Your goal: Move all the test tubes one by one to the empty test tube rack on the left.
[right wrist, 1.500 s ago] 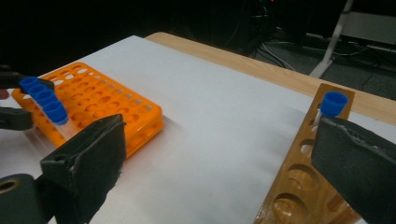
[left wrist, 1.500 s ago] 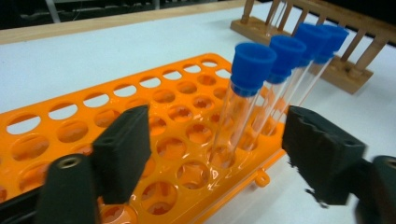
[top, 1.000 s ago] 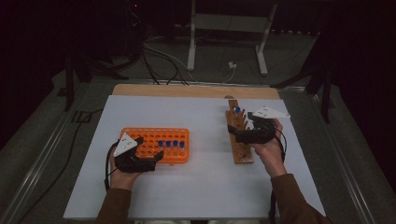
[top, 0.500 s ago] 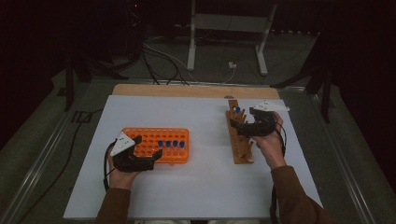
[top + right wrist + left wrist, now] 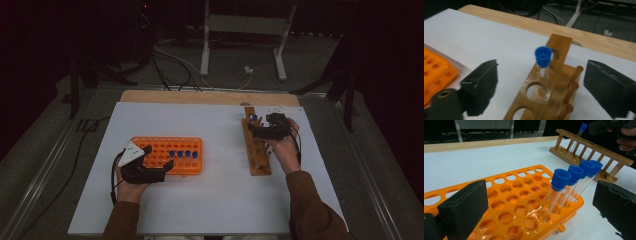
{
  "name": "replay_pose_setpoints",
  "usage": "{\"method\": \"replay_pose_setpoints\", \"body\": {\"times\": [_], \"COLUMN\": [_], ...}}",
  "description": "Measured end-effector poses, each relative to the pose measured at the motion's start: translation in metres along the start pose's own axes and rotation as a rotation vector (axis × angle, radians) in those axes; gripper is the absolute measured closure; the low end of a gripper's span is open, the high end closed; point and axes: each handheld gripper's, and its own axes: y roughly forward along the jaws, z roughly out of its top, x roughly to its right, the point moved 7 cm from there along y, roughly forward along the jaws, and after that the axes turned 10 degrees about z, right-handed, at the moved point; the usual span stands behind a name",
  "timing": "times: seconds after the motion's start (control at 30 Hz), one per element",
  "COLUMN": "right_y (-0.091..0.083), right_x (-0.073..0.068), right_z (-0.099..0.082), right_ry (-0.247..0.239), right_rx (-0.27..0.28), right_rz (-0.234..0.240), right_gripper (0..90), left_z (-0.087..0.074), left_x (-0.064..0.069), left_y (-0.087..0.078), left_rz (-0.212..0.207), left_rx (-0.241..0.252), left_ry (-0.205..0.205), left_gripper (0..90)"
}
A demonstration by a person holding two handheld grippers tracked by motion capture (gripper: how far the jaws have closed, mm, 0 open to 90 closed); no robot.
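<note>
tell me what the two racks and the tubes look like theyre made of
Orange rack: likely moulded plastic, glossy, with sheen on the hole rims. Long rack: wood, grain and round dowel posts visible, matte or lightly finished. Tubes: clear glass or plastic, can't tell which; the rack shows through them. Their blue caps look like matte plastic.

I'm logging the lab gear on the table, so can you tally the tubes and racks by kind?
Blue-capped test tubes in the orange rack: 4
Blue-capped test tubes in the wooden rack: 1
Orange racks: 1
Wooden racks: 1
Total: 7 things
</note>
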Motion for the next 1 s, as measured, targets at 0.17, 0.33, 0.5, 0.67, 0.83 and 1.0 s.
{"method": "replay_pose_setpoints", "body": {"times": [0.17, 0.33, 0.5, 0.67, 0.83, 1.0], "right_y": [0.005, 0.009, 0.014, 0.018, 0.021, 0.025], "right_x": [0.006, 0.005, 0.006, 0.008, 0.008, 0.005], "right_z": [-0.003, 0.000, 0.001, 0.000, 0.001, 0.003], "right_ry": [-0.010, -0.046, -0.064, -0.064, -0.057, -0.066], "right_rx": [-0.002, -0.002, -0.015, -0.026, -0.028, -0.042], "right_rz": [-0.032, -0.051, -0.067, -0.071, -0.059, -0.057], "right_gripper": [35.3, 52.8, 65.8, 74.4, 76.4, 76.4], "left_z": [0.000, -0.001, -0.001, -0.001, -0.002, -0.001], "left_x": [0.000, 0.001, 0.001, 0.001, 0.001, 0.001], "left_y": [0.000, 0.001, 0.000, 0.000, 0.001, 0.000], "left_rz": [-0.002, -0.004, -0.004, -0.006, -0.006, -0.005], "left_rx": [-0.003, -0.004, -0.002, -0.004, -0.006, -0.005], "left_ry": [0.000, 0.001, -0.002, -0.003, -0.003, -0.004], "left_gripper": [0.8, 0.8, 0.8, 0.8, 0.8, 0.8]}}
